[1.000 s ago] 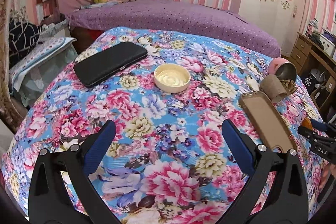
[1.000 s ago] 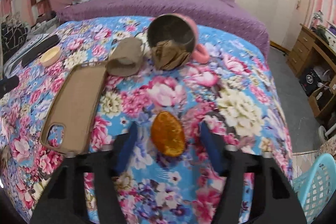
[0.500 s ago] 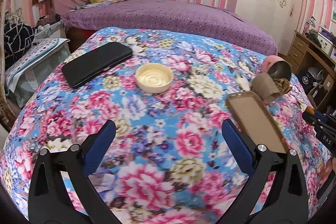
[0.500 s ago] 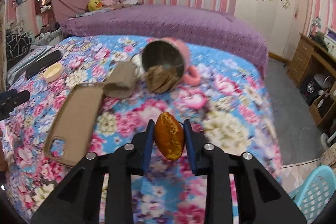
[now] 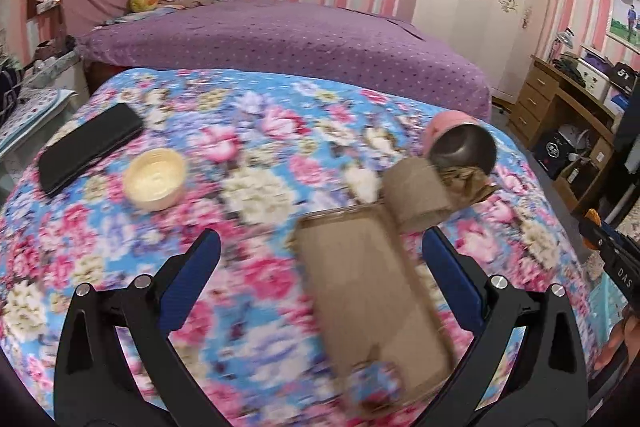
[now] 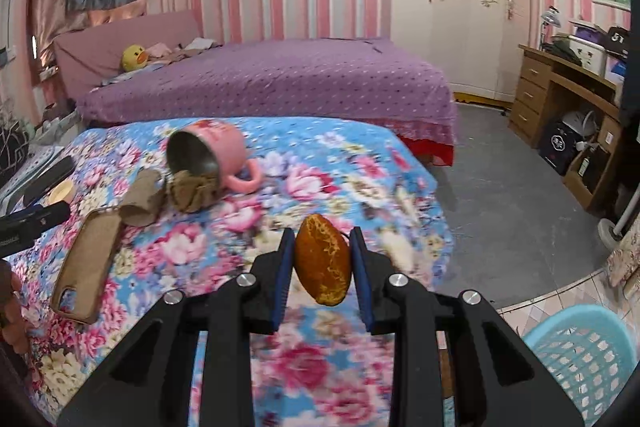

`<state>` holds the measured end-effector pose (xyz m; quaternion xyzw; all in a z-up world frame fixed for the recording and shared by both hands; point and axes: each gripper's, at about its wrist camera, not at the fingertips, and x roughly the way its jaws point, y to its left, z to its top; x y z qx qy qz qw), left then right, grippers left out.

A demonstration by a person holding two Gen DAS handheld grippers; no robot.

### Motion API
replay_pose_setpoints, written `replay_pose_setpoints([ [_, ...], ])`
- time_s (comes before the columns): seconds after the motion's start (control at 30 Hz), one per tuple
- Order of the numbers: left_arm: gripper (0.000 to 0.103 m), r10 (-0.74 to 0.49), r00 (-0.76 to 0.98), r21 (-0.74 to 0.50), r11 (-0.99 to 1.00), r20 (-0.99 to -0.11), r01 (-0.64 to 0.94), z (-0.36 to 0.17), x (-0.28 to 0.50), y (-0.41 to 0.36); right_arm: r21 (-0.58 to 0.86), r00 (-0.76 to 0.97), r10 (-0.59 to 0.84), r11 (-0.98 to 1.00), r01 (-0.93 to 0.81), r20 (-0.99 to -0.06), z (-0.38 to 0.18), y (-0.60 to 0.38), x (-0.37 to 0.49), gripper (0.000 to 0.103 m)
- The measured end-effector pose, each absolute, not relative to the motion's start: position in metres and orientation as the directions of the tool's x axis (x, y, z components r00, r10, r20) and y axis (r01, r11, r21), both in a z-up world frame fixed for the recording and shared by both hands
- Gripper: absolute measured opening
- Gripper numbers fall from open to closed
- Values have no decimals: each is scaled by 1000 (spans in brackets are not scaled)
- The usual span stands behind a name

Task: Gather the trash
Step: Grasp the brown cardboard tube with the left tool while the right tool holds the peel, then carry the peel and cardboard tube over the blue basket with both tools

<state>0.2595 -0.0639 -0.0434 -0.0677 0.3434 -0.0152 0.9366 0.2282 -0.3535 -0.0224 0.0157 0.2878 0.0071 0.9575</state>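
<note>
Right gripper (image 6: 322,259) clamped on orange peel (image 6: 322,259), blue pads (image 6: 285,267) pressed to both sides, peel upright between them, lifted clear of floral cloth (image 6: 320,163). Peel tip also just visible at far right edge of left view (image 5: 592,217), w/ right gripper (image 5: 600,239) body below it.

Left gripper (image 5: 320,251) spread wide, nothing between fingers (image 5: 188,279); hovering over cloth (image 5: 248,155), near end of tan phone case (image 5: 372,287). Left view blurred, esp. lower half.

Other bits on cloth:
- Phone case (image 6: 86,259) lying flat, open side up, camera cutout toward near edge.
- Cardboard tube (image 5: 416,195) on its side, touching far end of case; same tube (image 6: 144,199) in right view.
- Pink mug (image 6: 210,155) tipped on its side, mouth toward camera, handle resting on cloth. Crumpled brown paper (image 6: 194,191) spilling out of mouth, touching tube.
- Mug (image 5: 460,143) + paper (image 5: 464,183) also in left view, behind tube.
- Round cream lid (image 5: 155,179) left of centre, apart from rest.
- Black phone (image 5: 90,147) just beyond lid, near left edge.

Blue basket (image 6: 580,359) on floor, lower right of right view, beside cloth edge. Contents not visible.

Purple bed (image 6: 272,79) behind.
</note>
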Motion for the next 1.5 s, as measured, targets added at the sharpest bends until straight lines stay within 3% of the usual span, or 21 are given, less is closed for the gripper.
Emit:
replay_pose_setpoints([
  [0.37, 96, -100, 698, -107, 994, -709, 34, -49, 314, -118, 84, 833, 29, 996, 21, -552, -24, -384, 226, 28],
  [0.57, 67, -116, 639, -96, 993, -760, 66, -67, 333, -132, 86, 832, 27, 996, 24, -554, -25, -390, 224, 28],
  [0.63, 52, -127, 654, -99, 992, -746, 80, -66, 331, -132, 84, 833, 26, 996, 24, -552, -25, -390, 223, 28],
  [0.7, 48, -126, 657, -95, 992, -743, 83, -65, 329, -134, 82, 836, 27, 996, 22, -548, -24, -389, 221, 28],
  [1.5, 45, -164, 804, -75, 986, -572, 148, -3, 185, -177, 34, 854, -30, 998, 56, -519, -2, -420, 148, 28],
])
